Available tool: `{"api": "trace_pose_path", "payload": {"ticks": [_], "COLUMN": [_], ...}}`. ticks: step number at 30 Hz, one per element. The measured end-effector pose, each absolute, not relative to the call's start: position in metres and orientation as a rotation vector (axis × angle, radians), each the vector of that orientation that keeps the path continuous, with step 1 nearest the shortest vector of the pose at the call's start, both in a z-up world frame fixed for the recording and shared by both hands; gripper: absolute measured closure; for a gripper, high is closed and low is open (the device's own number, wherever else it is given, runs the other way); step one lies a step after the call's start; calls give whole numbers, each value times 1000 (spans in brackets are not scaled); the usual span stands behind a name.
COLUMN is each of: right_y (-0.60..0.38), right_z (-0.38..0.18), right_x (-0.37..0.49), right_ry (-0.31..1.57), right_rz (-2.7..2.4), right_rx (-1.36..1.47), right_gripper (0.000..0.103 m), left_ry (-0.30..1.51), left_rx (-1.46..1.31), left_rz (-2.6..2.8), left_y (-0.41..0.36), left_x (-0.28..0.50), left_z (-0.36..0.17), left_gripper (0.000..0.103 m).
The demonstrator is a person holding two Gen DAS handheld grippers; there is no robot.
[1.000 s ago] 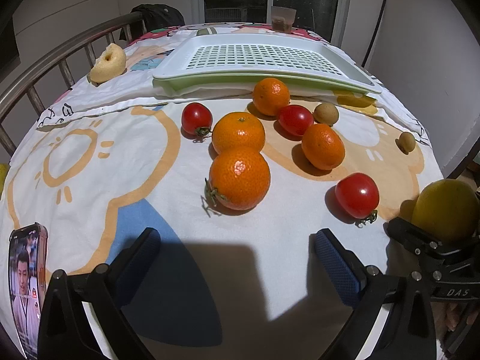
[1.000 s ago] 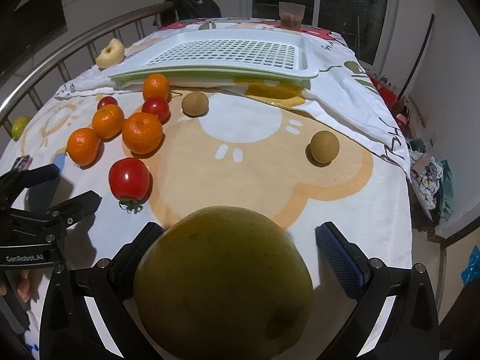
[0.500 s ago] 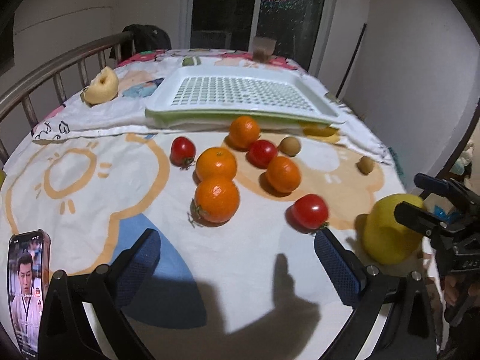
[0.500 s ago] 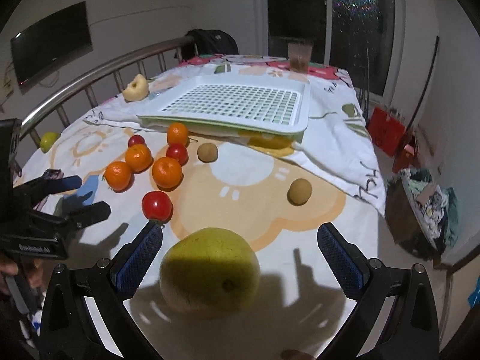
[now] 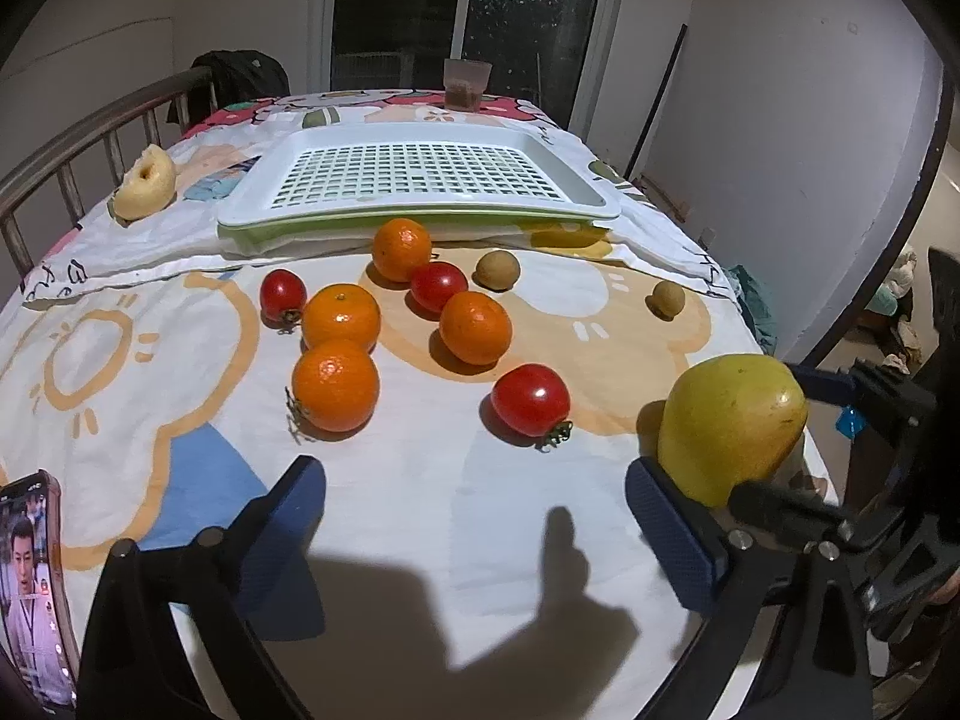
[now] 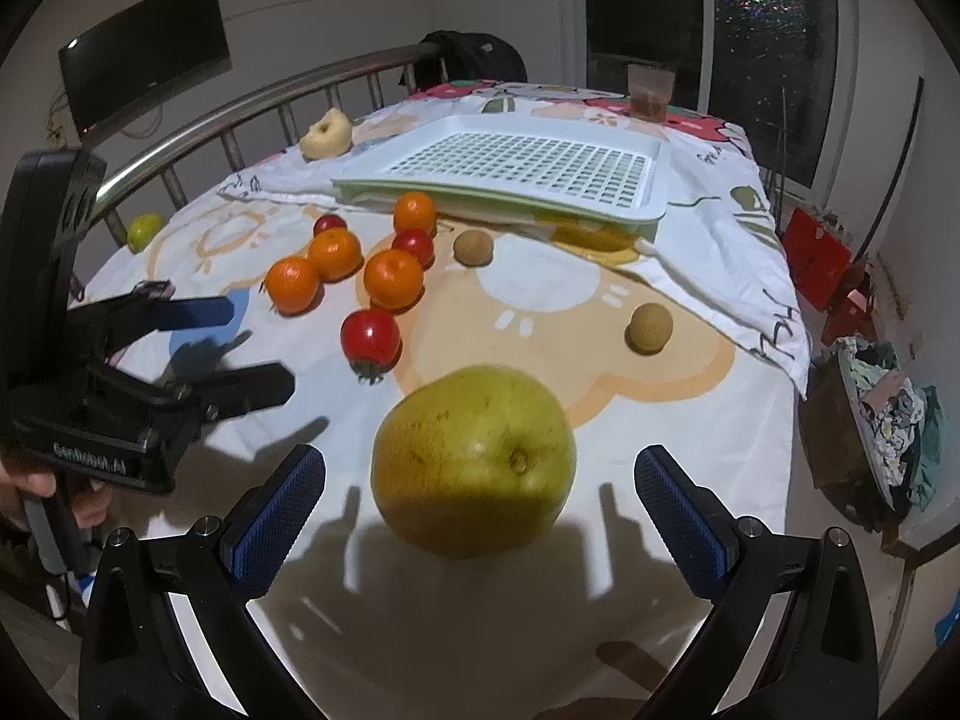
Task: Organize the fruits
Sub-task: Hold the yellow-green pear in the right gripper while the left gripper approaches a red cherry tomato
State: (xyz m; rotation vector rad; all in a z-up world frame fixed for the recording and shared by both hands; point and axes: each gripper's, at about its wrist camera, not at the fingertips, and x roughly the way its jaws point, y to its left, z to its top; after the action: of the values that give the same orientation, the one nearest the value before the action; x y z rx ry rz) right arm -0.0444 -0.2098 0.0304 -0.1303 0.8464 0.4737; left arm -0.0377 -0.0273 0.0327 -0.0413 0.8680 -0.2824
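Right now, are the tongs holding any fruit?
No. Both are empty: the right tongs stand open around the big yellow-green pear without touching it; the left tongs are closing on nothing.

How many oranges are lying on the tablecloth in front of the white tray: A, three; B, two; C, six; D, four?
D: four oranges sit on the cloth before the white tray: one by the tray edge, one beside a tomato, one nearest the camera, and one in the middle.
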Motion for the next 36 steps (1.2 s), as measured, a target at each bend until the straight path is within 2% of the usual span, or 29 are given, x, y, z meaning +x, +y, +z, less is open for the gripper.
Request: {"api": "trace_pose_path", "payload": {"ticks": [19,28,36], "right_y": [-209,-206,-207], "right_z": [14,10,6], "right_x": [-40,-36,-31], "right_ry": [886,900,921], "right_rz": [514,516,506], "right_rx": [-131,-130,-119], "right_gripper": [3,8,17], "left_ry": [935,956,969], "left_rx": [-10,-27,-28], "left_rz": [-321,-331,-330], "left_y": [-59,-61,-63], "left_x": [-12,-4,2], "left_z": [23,17,12], "left_gripper": [22,28,33]}}
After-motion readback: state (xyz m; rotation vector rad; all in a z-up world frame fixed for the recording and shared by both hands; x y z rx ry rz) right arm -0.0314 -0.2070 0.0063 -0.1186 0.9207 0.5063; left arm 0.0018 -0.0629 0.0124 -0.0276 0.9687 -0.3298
